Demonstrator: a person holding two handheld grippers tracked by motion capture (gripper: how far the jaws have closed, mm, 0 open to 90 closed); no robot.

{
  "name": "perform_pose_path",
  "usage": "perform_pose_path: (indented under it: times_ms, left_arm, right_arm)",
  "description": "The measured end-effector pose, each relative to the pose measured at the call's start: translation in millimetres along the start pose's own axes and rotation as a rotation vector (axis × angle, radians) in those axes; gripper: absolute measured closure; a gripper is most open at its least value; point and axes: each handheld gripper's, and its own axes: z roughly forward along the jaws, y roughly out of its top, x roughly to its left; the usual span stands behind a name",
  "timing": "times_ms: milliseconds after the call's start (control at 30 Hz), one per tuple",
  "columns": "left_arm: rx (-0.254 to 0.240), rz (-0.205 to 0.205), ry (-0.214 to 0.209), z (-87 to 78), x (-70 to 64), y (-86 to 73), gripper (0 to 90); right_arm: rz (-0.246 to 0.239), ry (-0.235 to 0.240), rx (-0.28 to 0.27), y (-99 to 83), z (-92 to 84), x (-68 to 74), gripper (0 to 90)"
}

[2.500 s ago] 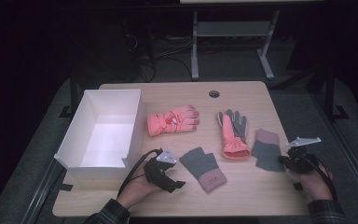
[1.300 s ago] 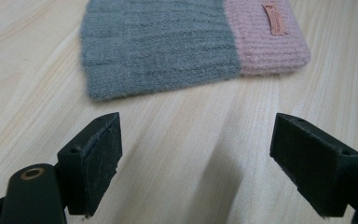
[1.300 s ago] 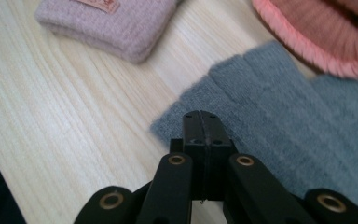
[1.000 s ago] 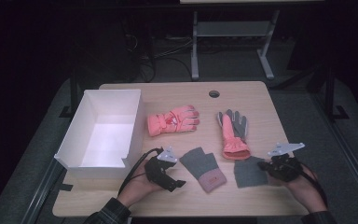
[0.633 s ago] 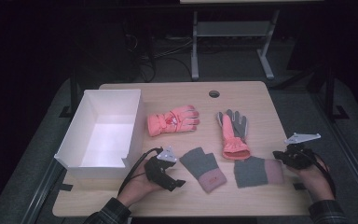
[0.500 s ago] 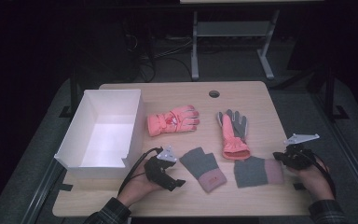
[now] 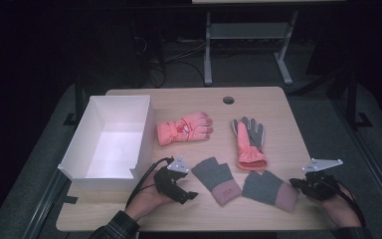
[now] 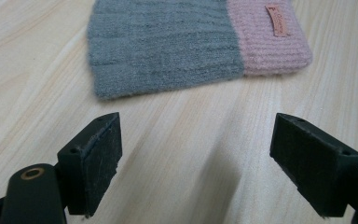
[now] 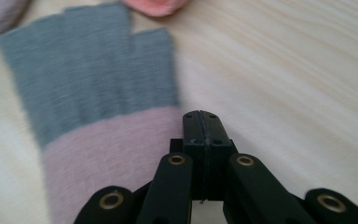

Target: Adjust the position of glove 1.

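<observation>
Left tongs: jaws apart, holding nothing, just short of a grey-and-pink knitted fingerless mitt.
Right tongs: jaws together, holding nothing, beside the second grey-and-pink knitted mitt.
Bench: pale wood.

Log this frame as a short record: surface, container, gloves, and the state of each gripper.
surface: wooden table
container: white box, open top, at the table's left
ski gloves: coral glove beside the box; grey-and-coral glove to its right
knit gloves: two grey-and-pink fingerless ones, left knit glove and right knit glove, lying flat at the near edge
left gripper: jaws wide apart, nothing between them, short of the left knit glove
right gripper: jaws shut, at the pink cuff edge of the right knit glove; whether it pinches the fabric cannot be told
</observation>
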Motion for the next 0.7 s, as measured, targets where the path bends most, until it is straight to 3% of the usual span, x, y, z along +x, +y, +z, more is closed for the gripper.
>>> perform_pose_path:
  times_ms: [100,167,233,367,633,700]
  left_arm:
    - [0.016,0.017,-0.001,-0.5,0.5,-0.3,16.3]
    - [0.003,0.001,-0.001,0.6,-0.8,-0.2,16.4]
    - [0.009,0.010,-0.001,0.4,-0.4,0.0,16.4]
    - [0.010,0.007,-0.002,1.2,-0.2,0.1,16.4]
    - [0.018,0.007,-0.003,1.8,0.5,-0.5,16.4]
    - [0.023,0.010,-0.002,2.1,0.2,-0.4,16.4]
  right_arm:
    - [-0.019,0.019,-0.005,-3.5,-3.0,10.2,90.0]
    - [-0.029,0.036,-0.003,-4.6,-4.3,17.1,90.0]
    - [-0.043,0.040,-0.002,-4.7,-5.4,24.2,90.0]
    - [-0.065,0.088,-0.050,-0.7,-7.9,25.6,81.5]
    - [-0.085,0.192,-0.042,3.1,6.6,26.4,64.8]
    - [-0.087,0.194,-0.036,1.6,10.8,26.8,64.2]
